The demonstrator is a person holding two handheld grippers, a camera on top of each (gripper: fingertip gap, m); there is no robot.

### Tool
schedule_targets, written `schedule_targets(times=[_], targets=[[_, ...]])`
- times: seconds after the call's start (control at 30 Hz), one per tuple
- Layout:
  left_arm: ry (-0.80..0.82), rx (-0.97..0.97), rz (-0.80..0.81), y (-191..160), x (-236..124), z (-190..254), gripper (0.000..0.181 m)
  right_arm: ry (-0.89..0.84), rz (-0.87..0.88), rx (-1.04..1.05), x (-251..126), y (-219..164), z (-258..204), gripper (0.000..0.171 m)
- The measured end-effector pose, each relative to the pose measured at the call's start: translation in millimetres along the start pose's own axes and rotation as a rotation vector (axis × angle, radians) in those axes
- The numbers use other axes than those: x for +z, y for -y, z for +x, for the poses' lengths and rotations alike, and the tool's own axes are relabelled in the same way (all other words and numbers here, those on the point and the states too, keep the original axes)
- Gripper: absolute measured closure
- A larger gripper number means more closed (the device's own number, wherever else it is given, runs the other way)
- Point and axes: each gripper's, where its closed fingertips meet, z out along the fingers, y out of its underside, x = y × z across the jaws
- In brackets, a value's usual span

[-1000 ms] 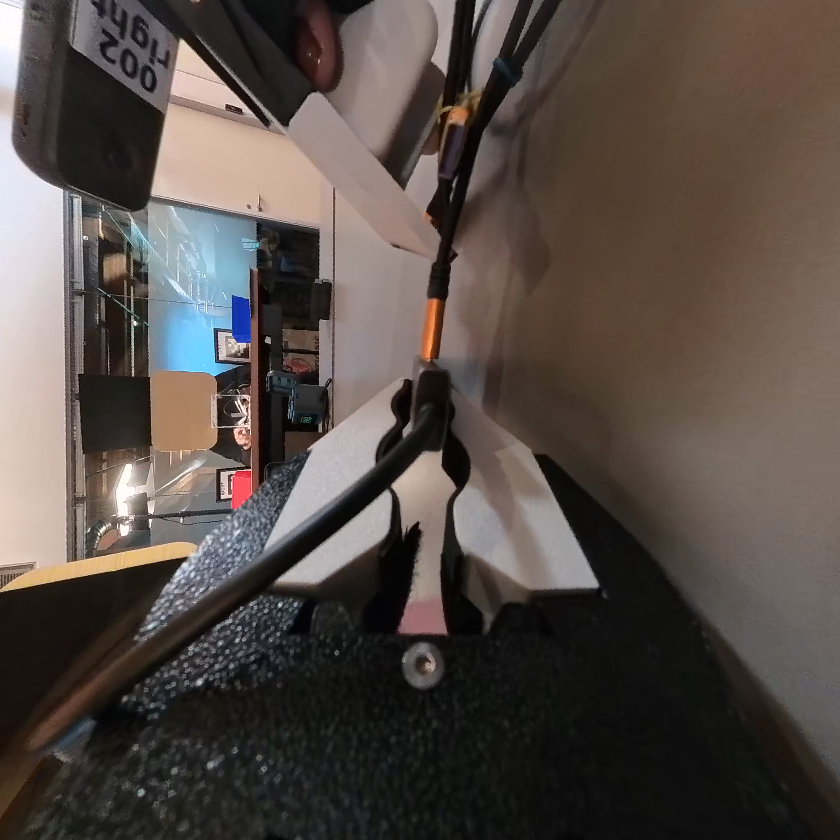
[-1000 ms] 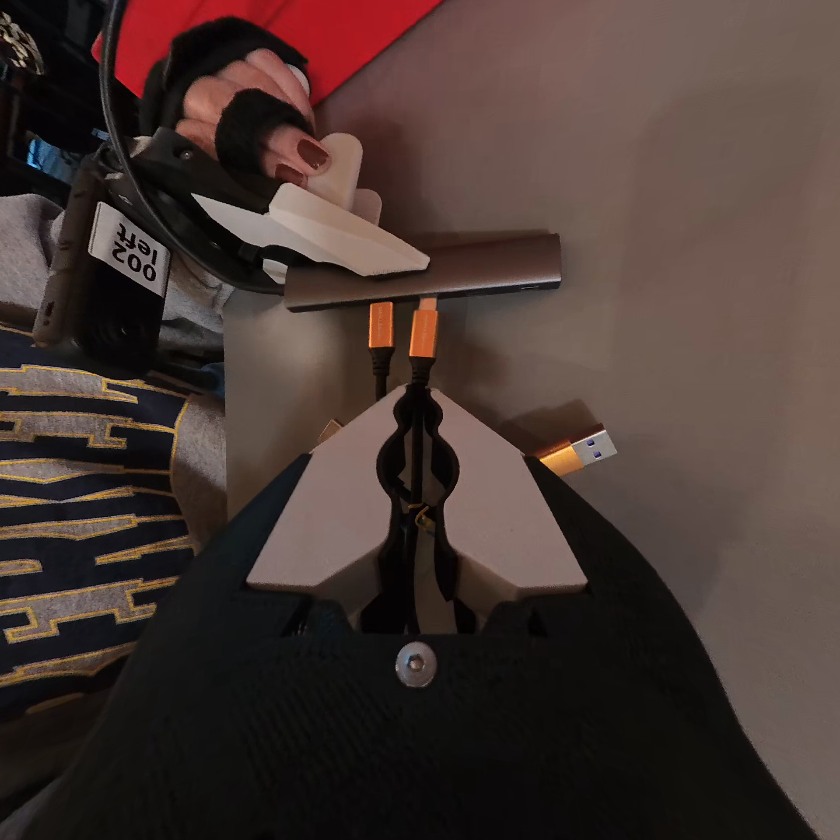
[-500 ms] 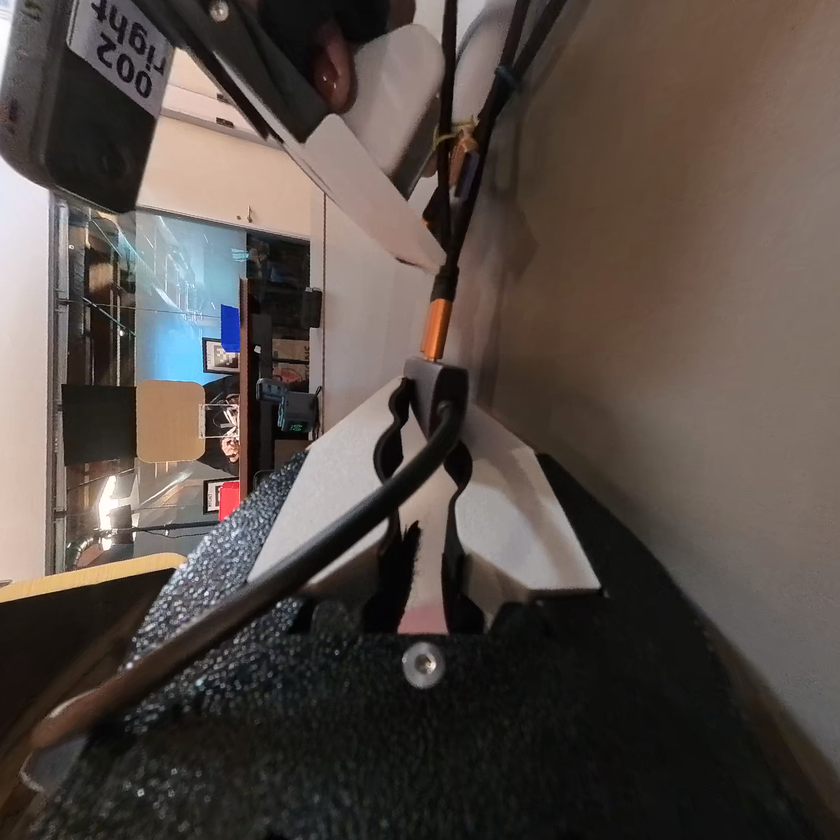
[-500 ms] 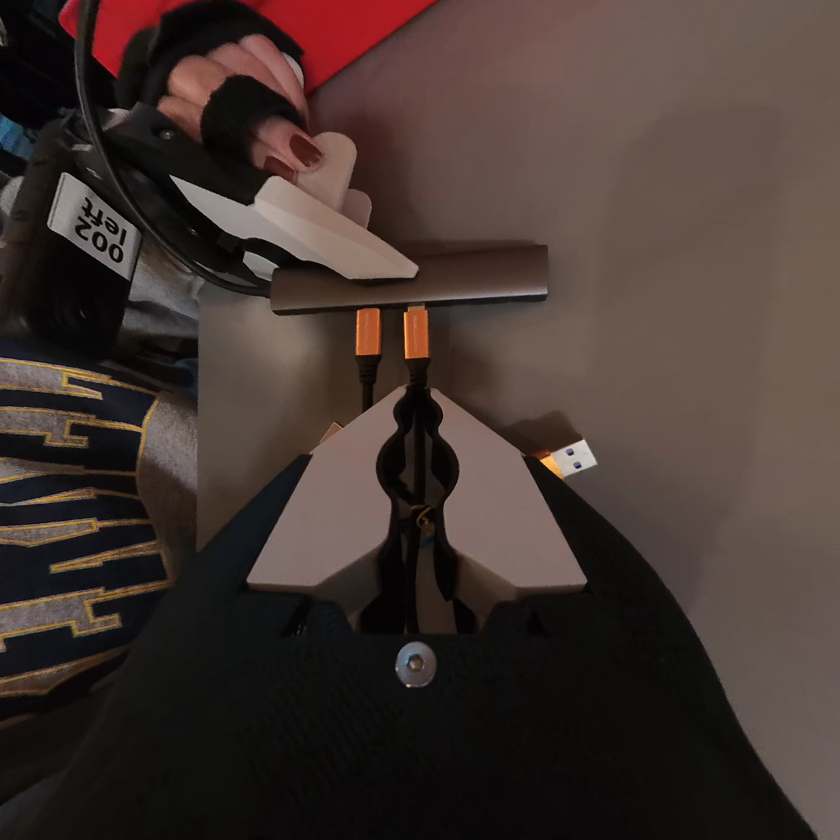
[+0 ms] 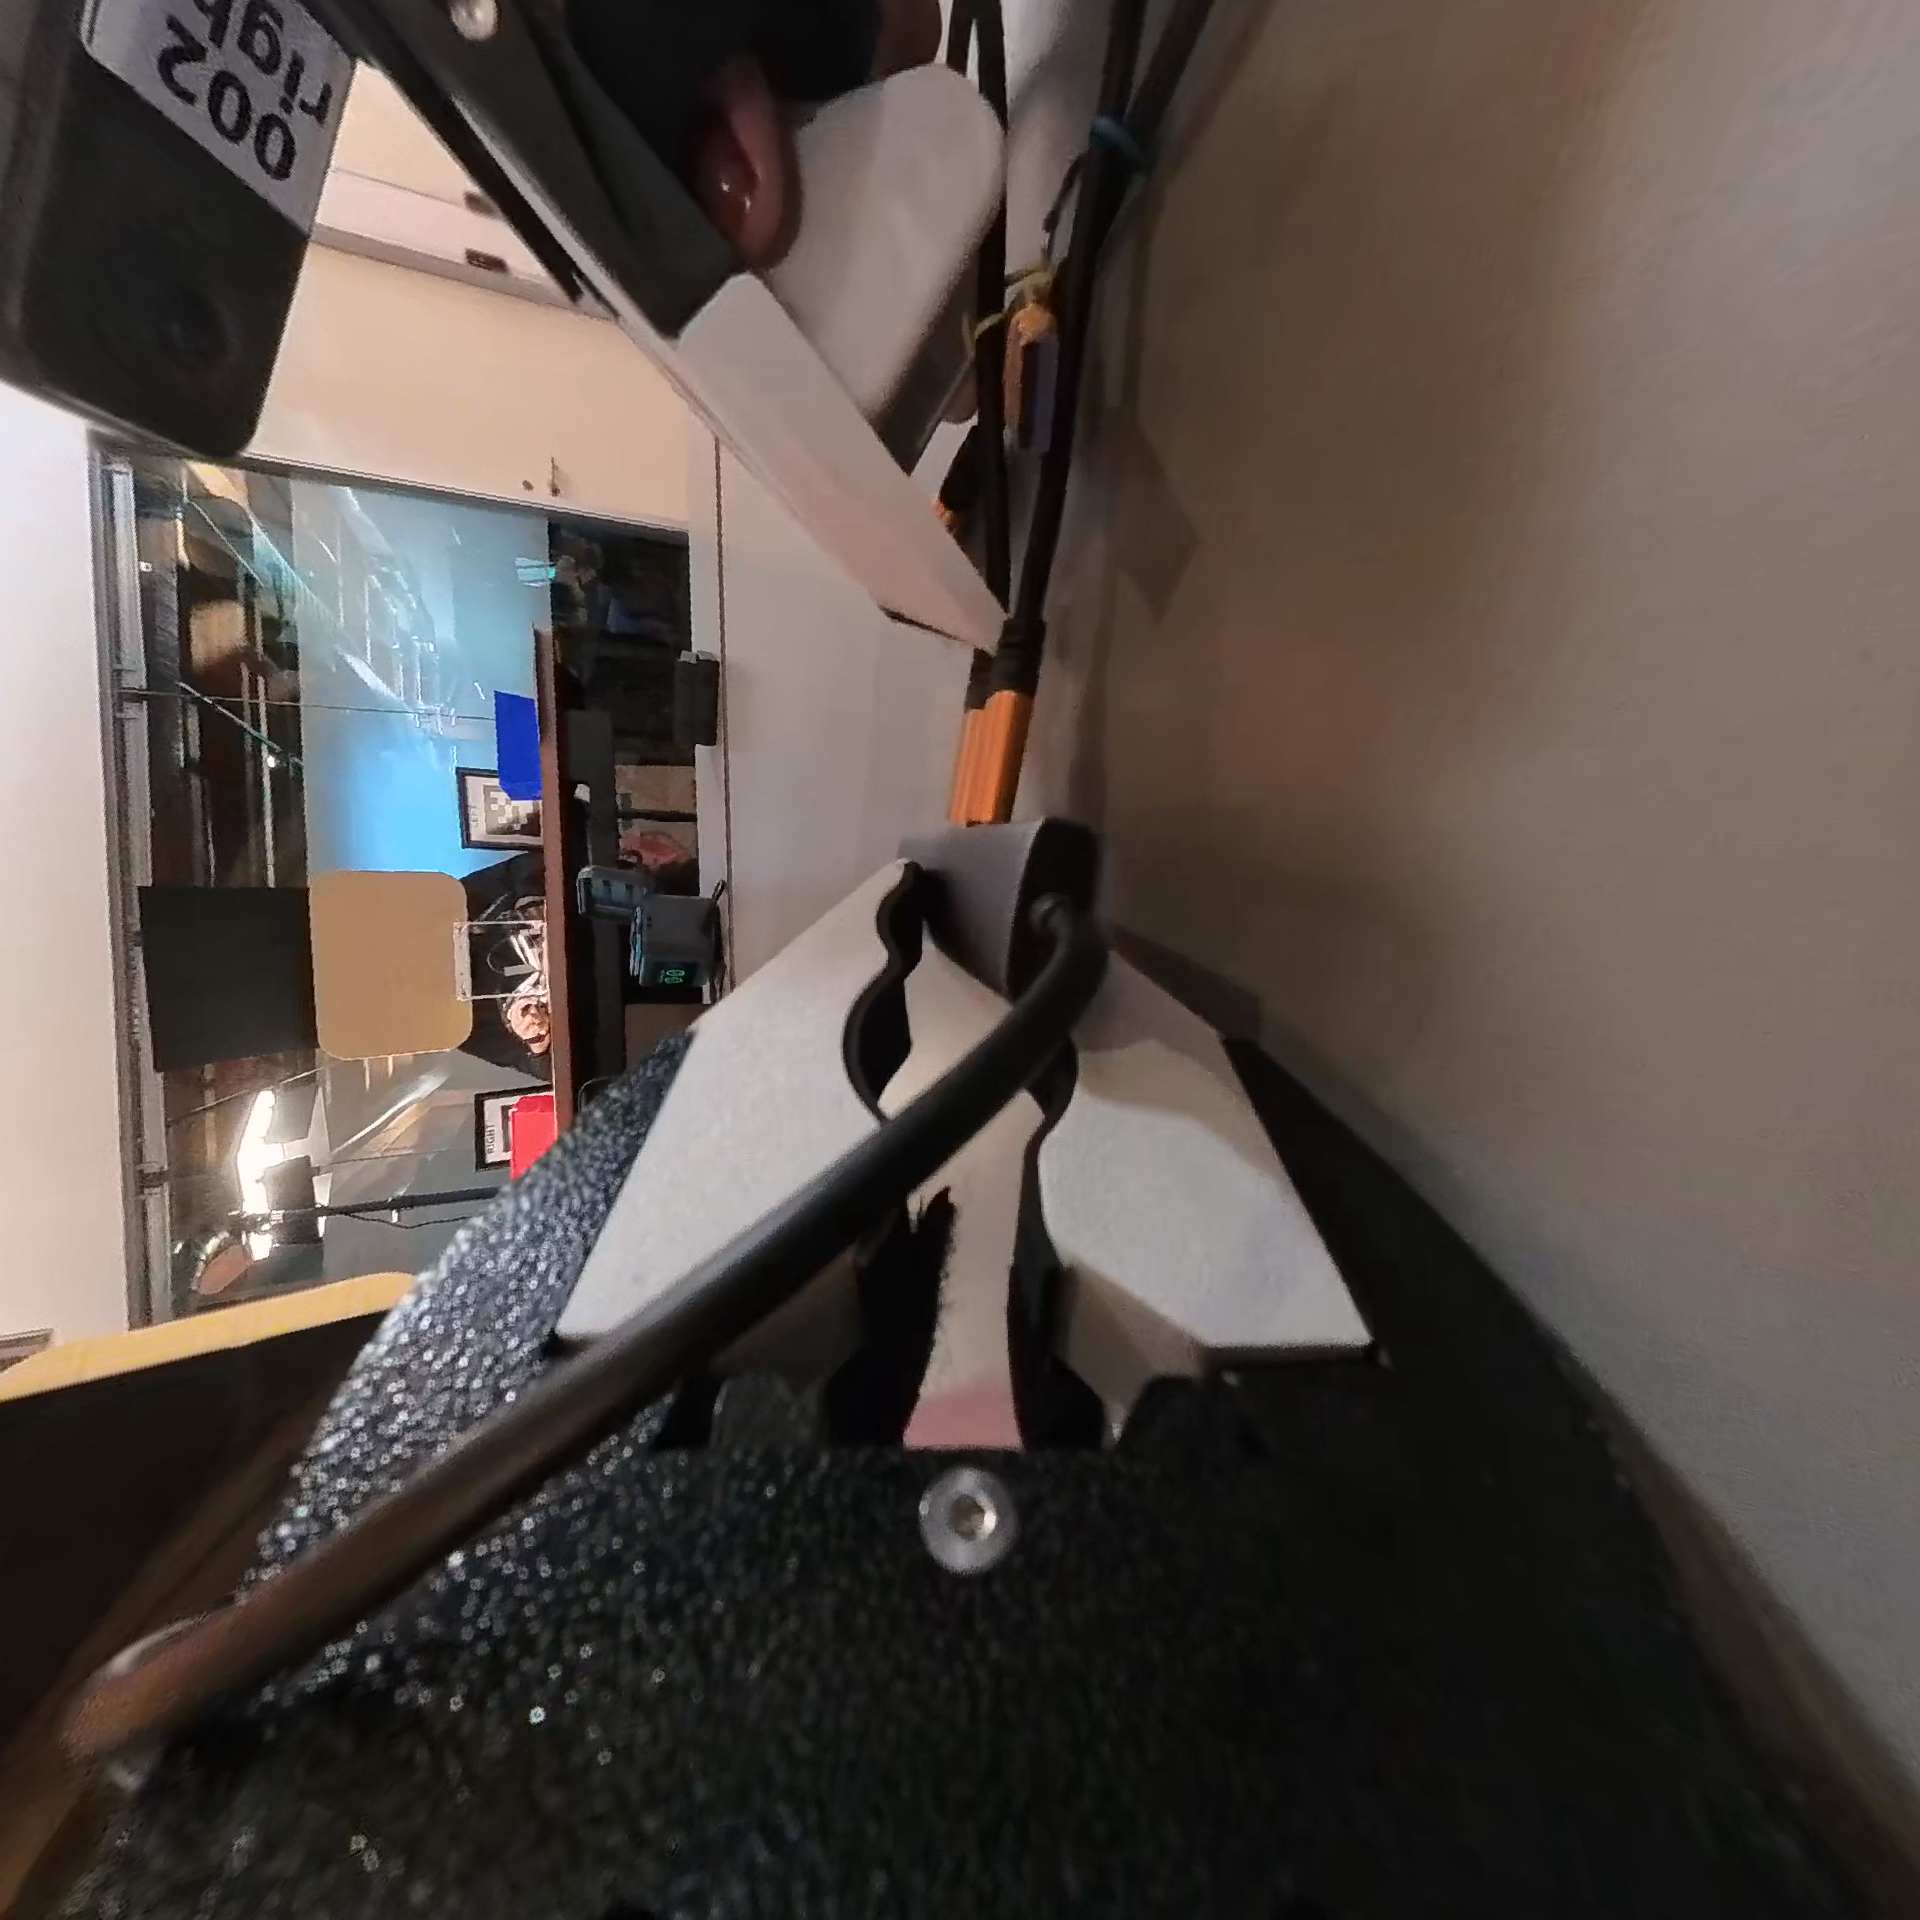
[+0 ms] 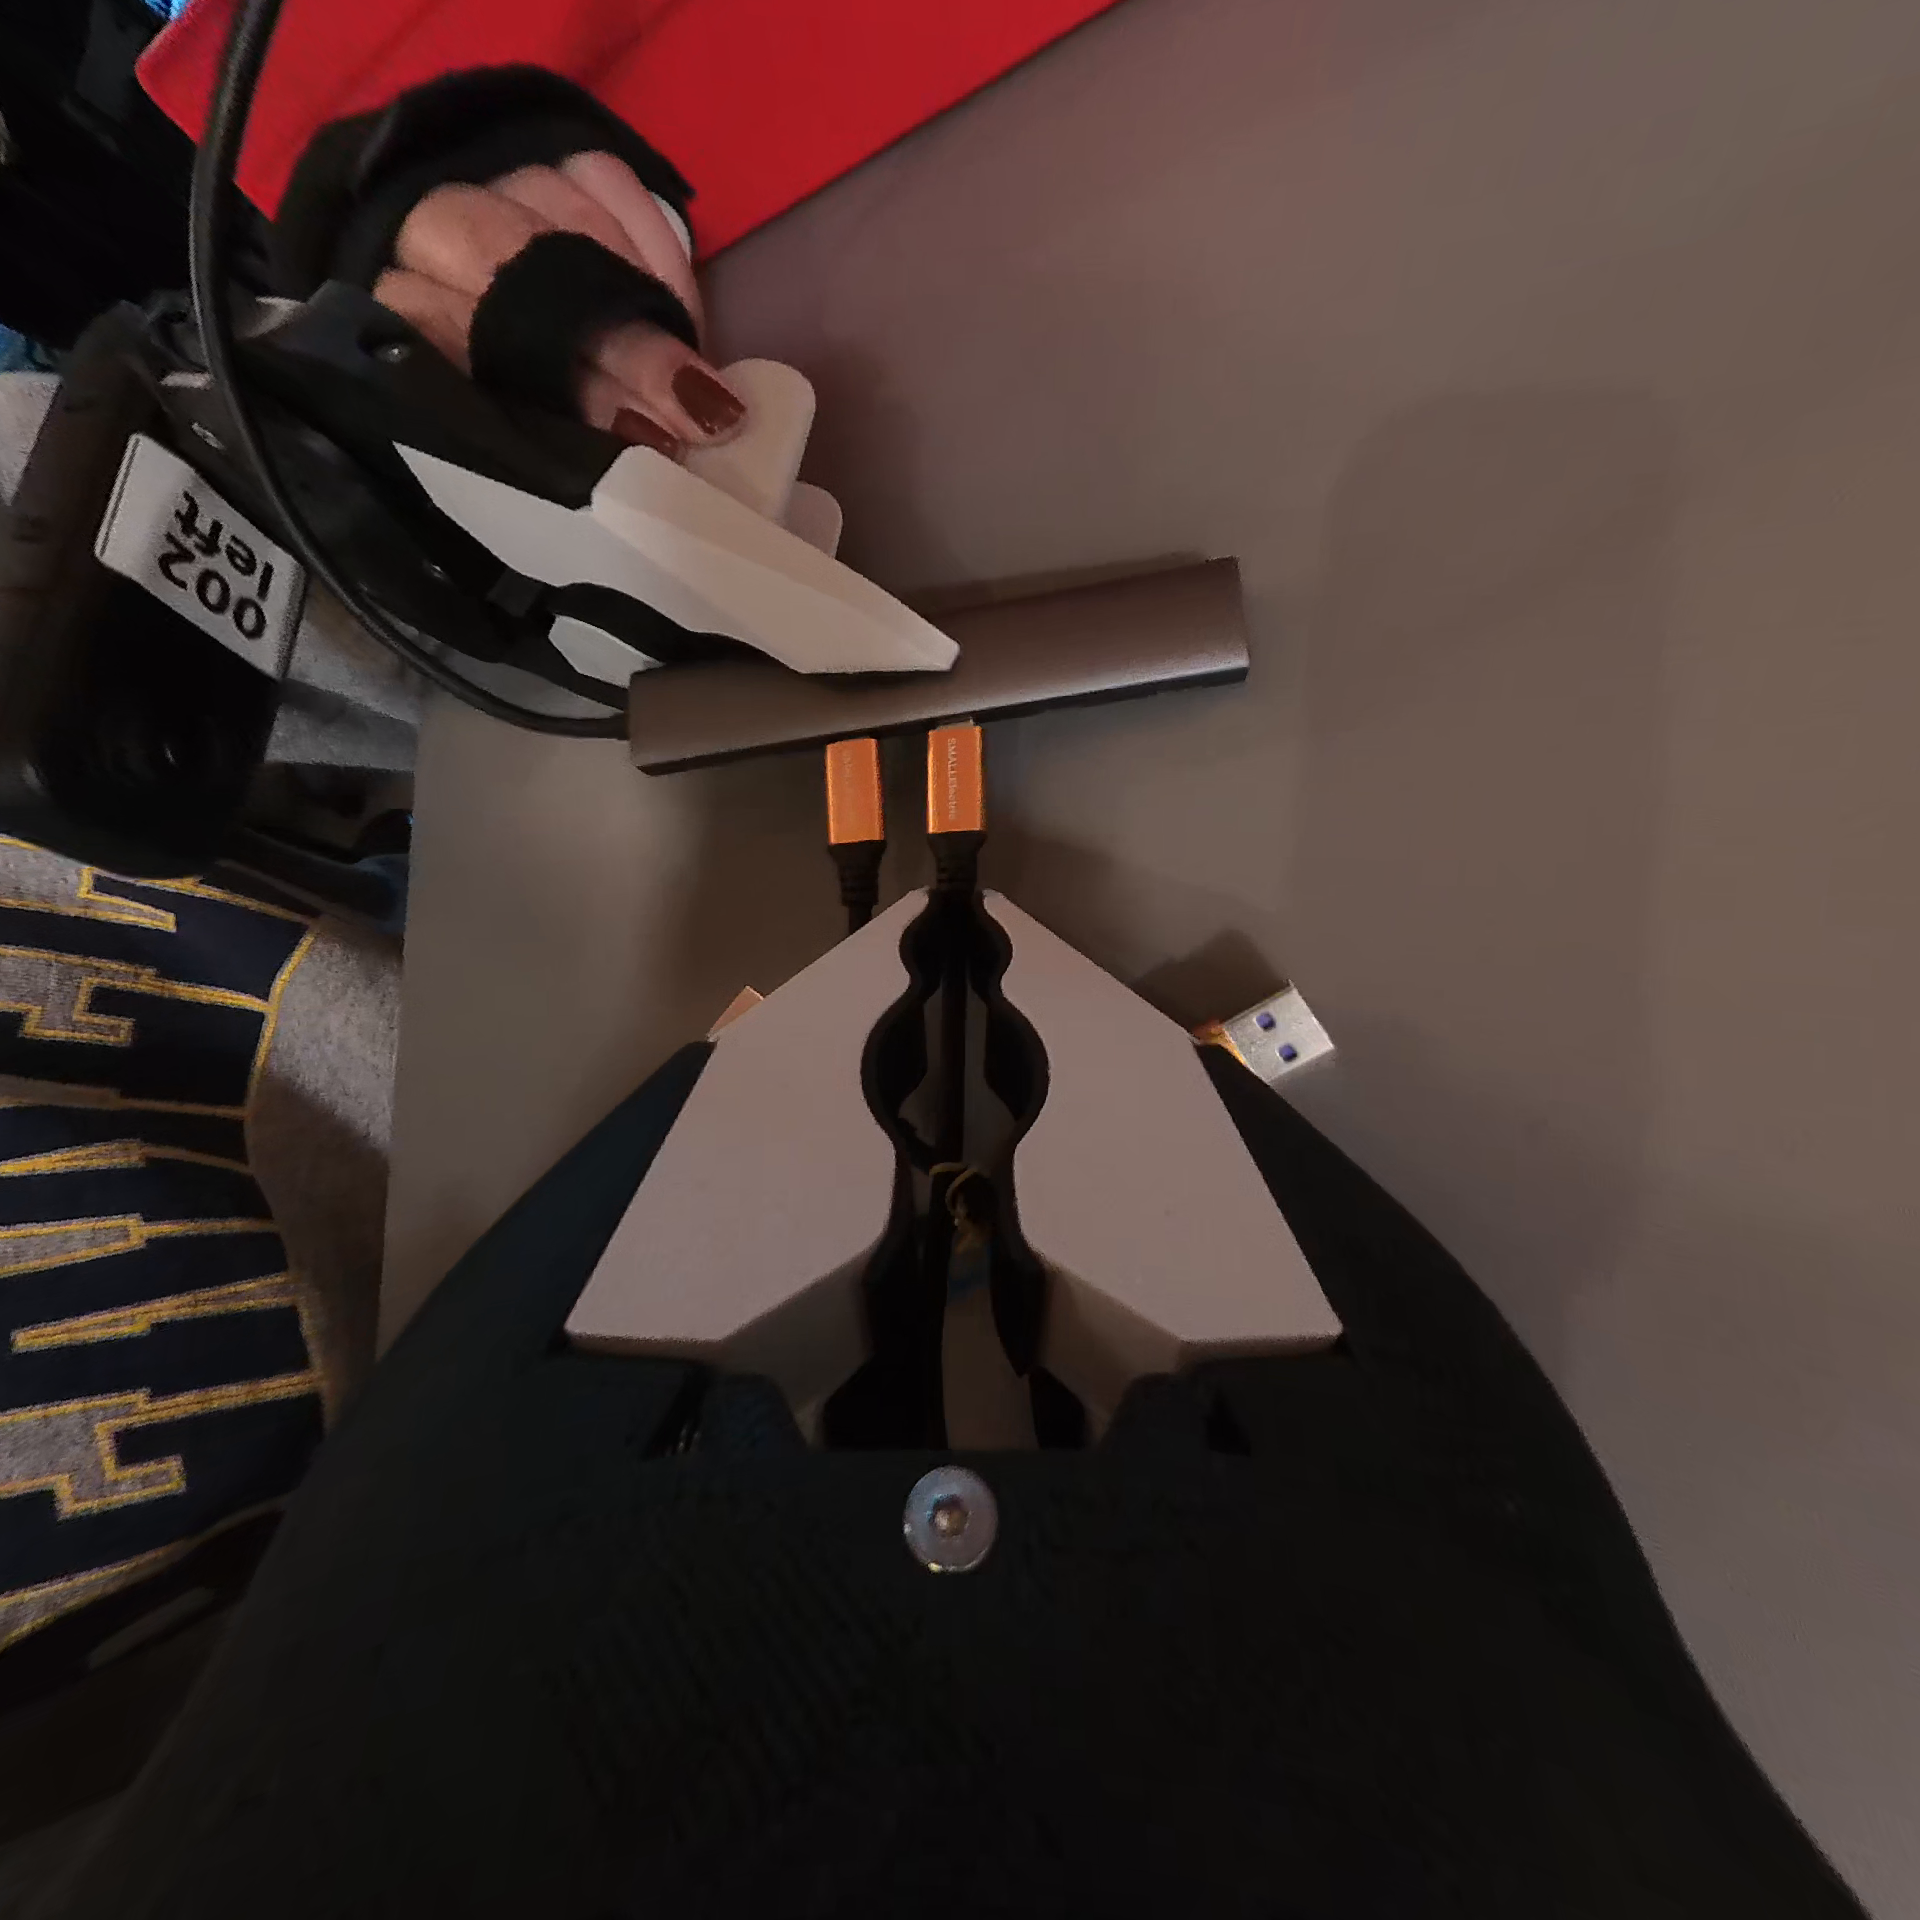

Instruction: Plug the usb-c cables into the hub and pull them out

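In the right wrist view, a patterned navy and grey garment [image 6: 135, 1195] fills the left side, beside the near left corner of the grey table [image 6: 1455, 520]. Above it a hand [image 6: 540, 281] in a black fingerless glove holds the left gripper [image 6: 914, 665], whose white fingers [image 6: 748, 582] are clenched on the left half of the grey hub [image 6: 1101, 634]. The hub lies flat on the table, toward its left edge, its black lead [image 6: 223, 364] looping back past the hand. A red sheet [image 6: 665, 94] covers the table's far left corner. Two orange plugs enter the hub's near side: the left plug [image 6: 854, 792] looks fully seated, while the right plug [image 6: 954, 779] shows a sliver of bare metal at the port. The right gripper [image 6: 951, 909] is pinched on the black cable [image 6: 952, 997] just behind that right plug. Further right, a silver flat plug [image 6: 1276, 1033] with an orange collar lies on the table, touching the gripper's right side.
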Motion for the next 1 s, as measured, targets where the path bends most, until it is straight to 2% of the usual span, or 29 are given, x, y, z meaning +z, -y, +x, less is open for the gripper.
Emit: schedule_targets(times=[0.33, 0.47, 0.53, 0.7, 0.77, 0.8, 0.87, 1.0], targets=[[-0.014, -0.019, 0.018, 1, 1, -1, 0.169, -0.094, -0.038, -0.141, 2, -1, 6, 0.17], [0.037, 0.038, 0.0, 3, 2, -7, 0.169, -0.131, -0.017, -0.157, -2, 2, 8, 0.168], [0.059, 0.021, -0.014, 4, 2, -12, 0.173, -0.185, 0.004, -0.211, -13, 6, 8, 0.163], [0.078, -0.154, -0.058, -15, -1, -23, 0.172, -0.456, 0.15, -0.568, -54, 30, -3, 0.127], [0.08, -0.247, -0.053, -21, -3, -28, 0.169, -0.485, 0.162, -0.747, -51, 34, -25, 0.127], [0.077, -0.288, -0.033, -22, -4, -30, 0.174, -0.521, 0.149, -0.843, -45, 36, -32, 0.126], [0.078, -0.331, 0.0, -22, -6, -34, 0.173, -0.663, 0.109, -1.028, -31, 44, -35, 0.126], [0.061, -0.283, 0.014, -18, -5, -30, 0.173, -0.833, 0.036, -1.303, 0, 54, -43, 0.135]])
